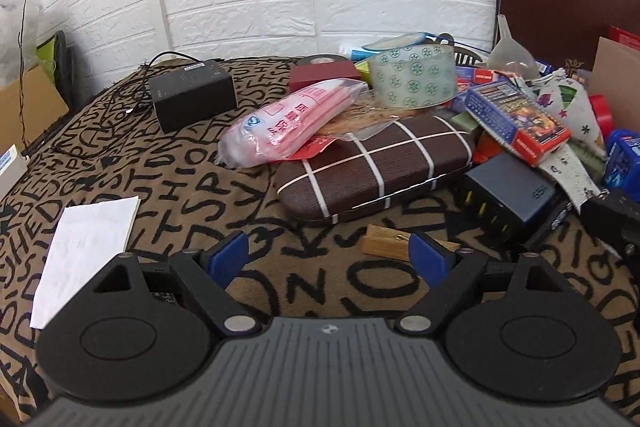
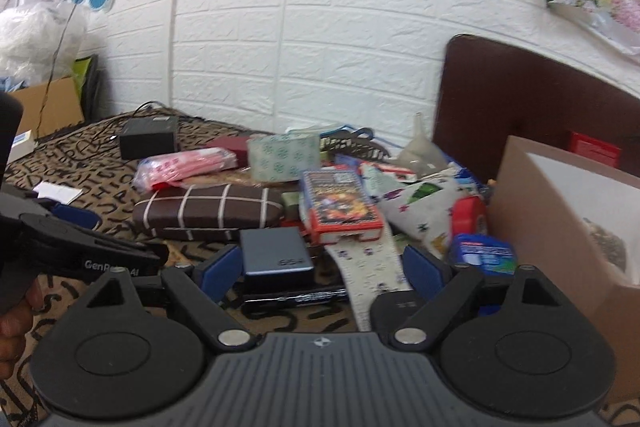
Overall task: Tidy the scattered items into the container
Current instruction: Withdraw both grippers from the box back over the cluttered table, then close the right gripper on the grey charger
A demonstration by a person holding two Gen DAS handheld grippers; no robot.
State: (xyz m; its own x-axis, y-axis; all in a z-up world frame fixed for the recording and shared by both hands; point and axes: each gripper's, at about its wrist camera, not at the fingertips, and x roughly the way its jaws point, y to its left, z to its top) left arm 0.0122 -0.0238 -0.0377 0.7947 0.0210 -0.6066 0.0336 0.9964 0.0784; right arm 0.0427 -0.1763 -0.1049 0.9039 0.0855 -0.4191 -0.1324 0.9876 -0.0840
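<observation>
1. The left gripper (image 1: pixel 328 259) hangs over a brown cloth (image 1: pixel 192 183) printed with black letters, its blue pads spread wide with nothing between them.
2. Just past its right pad, at about 1 o'clock, lies a small wooden block (image 1: pixel 386 241) flat on the cloth, not touched.
3. At 12 o'clock from this gripper sits a brown case (image 1: pixel 376 167) with white stripes; a pink packet (image 1: pixel 288 123) leans on its far left end.
4. Behind the packet, at 11 o'clock, stands a black box (image 1: pixel 192 95) with a cable (well apart from the pile).
5. A tape roll (image 1: pixel 414 79) with green dots stands on edge behind the case, at 1 o'clock.
6. At 9 o'clock a white paper (image 1: pixel 86 251) lies flat on the cloth.
7. The right gripper (image 2: pixel 322 267) also has its pads spread, holding nothing; a dark charger (image 2: pixel 276 257) and a black marker (image 2: pixel 296 295) lie on the cloth between and beyond them, and a patterned cloth strip (image 2: pixel 360 267) runs through the gap.
8. At 12 o'clock from it a card box (image 2: pixel 340 205) in red and blue rests tilted on the pile.
9. The container (image 2: pixel 560 211), a cardboard box, stands at 2 o'clock in the right view, just beside the pile; what lies inside is hard to tell.
10. A blue packet (image 2: pixel 482 253) lies just beside the container's near wall.
11. In the right view a hand (image 2: pixel 16 319) at 9 o'clock holds the other gripper.
</observation>
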